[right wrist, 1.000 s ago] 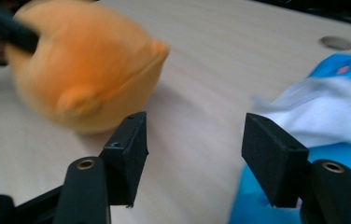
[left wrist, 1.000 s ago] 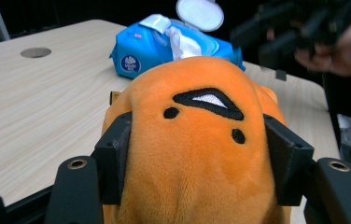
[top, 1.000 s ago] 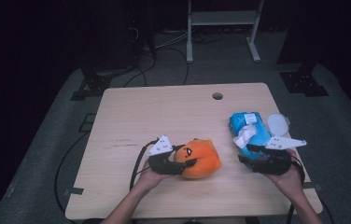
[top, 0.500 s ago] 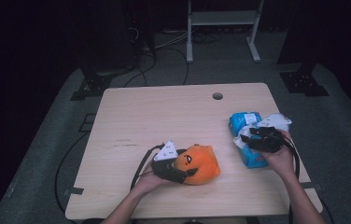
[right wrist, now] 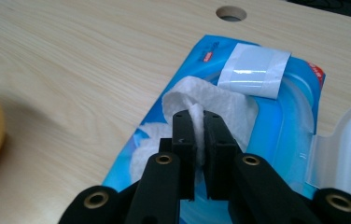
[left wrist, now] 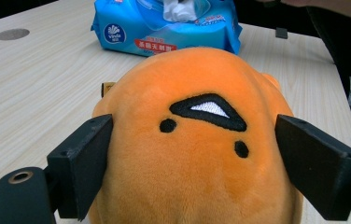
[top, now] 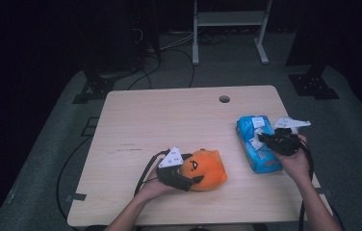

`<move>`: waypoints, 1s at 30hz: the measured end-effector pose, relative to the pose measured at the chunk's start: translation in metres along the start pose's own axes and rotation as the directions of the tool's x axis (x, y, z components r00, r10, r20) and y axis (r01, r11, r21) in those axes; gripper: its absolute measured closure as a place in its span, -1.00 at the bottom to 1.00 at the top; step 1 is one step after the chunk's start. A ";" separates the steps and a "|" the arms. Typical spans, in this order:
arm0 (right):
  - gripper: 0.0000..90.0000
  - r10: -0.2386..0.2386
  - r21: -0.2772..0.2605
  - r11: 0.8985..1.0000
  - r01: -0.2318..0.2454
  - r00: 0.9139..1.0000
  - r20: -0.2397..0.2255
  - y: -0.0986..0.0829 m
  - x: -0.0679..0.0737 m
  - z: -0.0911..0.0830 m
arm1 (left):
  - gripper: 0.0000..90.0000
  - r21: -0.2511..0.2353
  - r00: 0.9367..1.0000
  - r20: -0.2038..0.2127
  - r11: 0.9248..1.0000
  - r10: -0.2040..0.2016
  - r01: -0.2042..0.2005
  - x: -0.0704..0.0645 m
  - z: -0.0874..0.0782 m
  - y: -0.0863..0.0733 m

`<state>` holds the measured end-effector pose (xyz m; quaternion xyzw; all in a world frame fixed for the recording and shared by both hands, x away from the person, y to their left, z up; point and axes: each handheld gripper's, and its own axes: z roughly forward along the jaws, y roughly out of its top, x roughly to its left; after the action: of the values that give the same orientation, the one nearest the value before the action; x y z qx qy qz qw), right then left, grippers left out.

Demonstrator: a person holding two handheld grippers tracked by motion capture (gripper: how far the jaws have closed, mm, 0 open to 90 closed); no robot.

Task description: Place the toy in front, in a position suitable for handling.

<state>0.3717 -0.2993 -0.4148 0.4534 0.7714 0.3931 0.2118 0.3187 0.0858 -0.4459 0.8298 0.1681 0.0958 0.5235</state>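
The right gripper [right wrist: 198,122] has its two black jaws pinched together on a white tissue sheet [right wrist: 220,105] that stands up out of the opening of a blue soft plastic wipes pack [right wrist: 299,126]; in the right gripper view the sheet is folded between the jaw tips, and the pack's clear flip lid [right wrist: 348,149] lies open at 3 o'clock. A white sticker flap [right wrist: 256,70] sits on the pack at 1 o'clock from the jaws.

The left gripper [left wrist: 197,154] has its jaws spread wide on either side of a round orange plush toy with a stitched black face [left wrist: 201,154], each jaw pressed against the plush flank; the toy rests on the pale wooden table [left wrist: 33,93], with the wipes pack [left wrist: 164,28] beyond it at 12 o'clock.

In the high view, the toy [top: 205,168] lies near the table's 6 o'clock edge, the left gripper [top: 188,179] at its 9 o'clock side, and the wipes pack [top: 258,144] lies toward 3 o'clock under the right gripper [top: 265,139]. A round cable hole [top: 224,99] sits at 12 o'clock.

Compared with a second ago, the right gripper has moved from the near side of the pack up onto its opening, while the left gripper and the toy have stayed close to the same spot, the toy turned slightly.
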 end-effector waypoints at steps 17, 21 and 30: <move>0.86 -0.254 -0.174 0.962 0.210 0.923 -0.288 0.025 0.101 -0.102 | -0.71 0.005 1.000 -0.010 1.000 0.021 -0.021 0.000 -0.002 -0.003; 0.85 -0.299 -0.170 0.953 0.250 0.863 -0.407 0.025 0.135 -0.102 | -0.72 0.001 1.000 -0.009 1.000 0.014 -0.014 0.001 -0.002 -0.004; 0.85 -0.206 -0.007 0.972 0.235 0.840 -0.502 0.022 0.140 -0.035 | -0.72 -0.004 0.999 -0.011 0.999 0.034 -0.034 -0.002 -0.001 -0.004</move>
<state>0.2901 -0.1862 -0.3721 0.2502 0.8573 0.4484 0.0364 0.3162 0.0877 -0.4495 0.8309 0.1566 0.1098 0.5225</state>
